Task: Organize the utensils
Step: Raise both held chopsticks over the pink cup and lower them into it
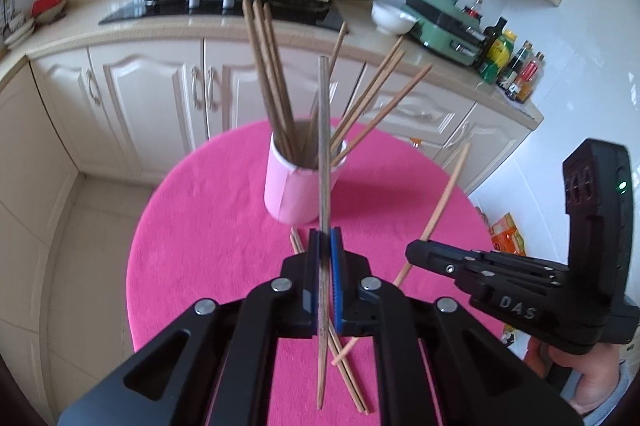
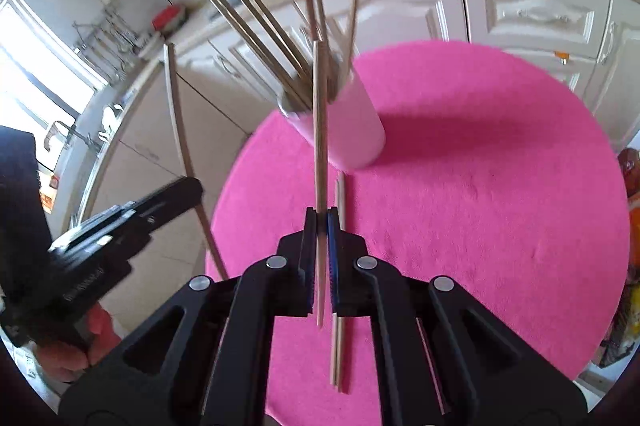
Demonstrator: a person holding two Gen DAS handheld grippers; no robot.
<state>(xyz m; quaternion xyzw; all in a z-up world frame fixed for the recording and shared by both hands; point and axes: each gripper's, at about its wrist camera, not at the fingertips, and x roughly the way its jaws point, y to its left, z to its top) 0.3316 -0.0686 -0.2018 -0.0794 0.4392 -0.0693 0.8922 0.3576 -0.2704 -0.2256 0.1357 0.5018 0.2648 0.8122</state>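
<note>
two chopsticks up, one per hand, over the pink desk

here we are above the round pink desk (image 1: 192, 226), its curved edge dropping off to the tiled floor (image 1: 80, 246) on the left, cream cabinets (image 1: 152, 86) close behind it. plenty of bare pink to the right of the pink cup (image 2: 356, 130) in the right wrist view. the cup stands toward the far side of the desk, bristling with chopsticks fanned out in all directions.

left gripper (image 1: 325, 238) angled down toward the desk, fingers pressed together on a greyish chopstick (image 1: 324, 146) that runs straight up past the cup. right gripper (image 2: 321, 216) tilted down the same way, fingers pinching a pale chopstick (image 2: 320, 114), its upper end near the cup's rim.

loose chopsticks (image 1: 348, 366) lie on the desk beneath the left gripper, crossing one another. in the left wrist view the right gripper sits off to the right, level with the near half of the desk, a hand (image 1: 596, 378) under it.
</note>
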